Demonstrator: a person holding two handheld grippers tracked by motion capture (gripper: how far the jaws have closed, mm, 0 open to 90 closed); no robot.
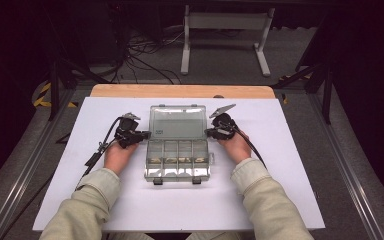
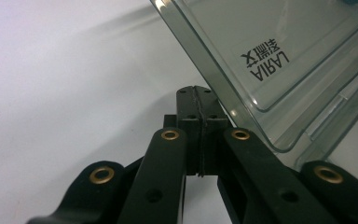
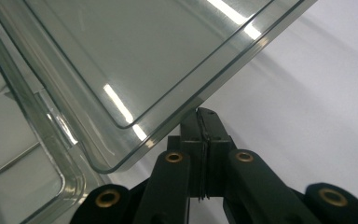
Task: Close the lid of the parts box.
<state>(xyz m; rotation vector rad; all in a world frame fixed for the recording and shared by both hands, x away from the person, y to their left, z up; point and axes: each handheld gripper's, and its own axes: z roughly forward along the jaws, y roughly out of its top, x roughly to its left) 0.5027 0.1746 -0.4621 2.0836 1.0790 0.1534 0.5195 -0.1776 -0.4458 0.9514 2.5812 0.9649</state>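
Observation:
A clear plastic organiser box (image 1: 178,172) lies mid-table with its lid (image 1: 178,121) swung up and back. Small yellowish parts sit in its front compartments (image 1: 176,160). My left gripper (image 1: 147,135) is at the lid's left edge, jaws shut with nothing between them. Its tips (image 2: 196,93) sit just beside the lid (image 2: 261,60), which bears printed lettering. My right gripper (image 1: 207,132) is at the lid's right edge, also shut and empty. Its tips (image 3: 203,114) rest right against the lid's rim (image 3: 135,60), with the box base (image 3: 23,154) at the left.
The box sits on a white mat (image 1: 260,200) over a wooden tabletop (image 1: 180,91). Both forearms in pale sleeves come in from the bottom. Beyond the table, a white frame (image 1: 225,35) and cables (image 1: 140,55) lie on the floor.

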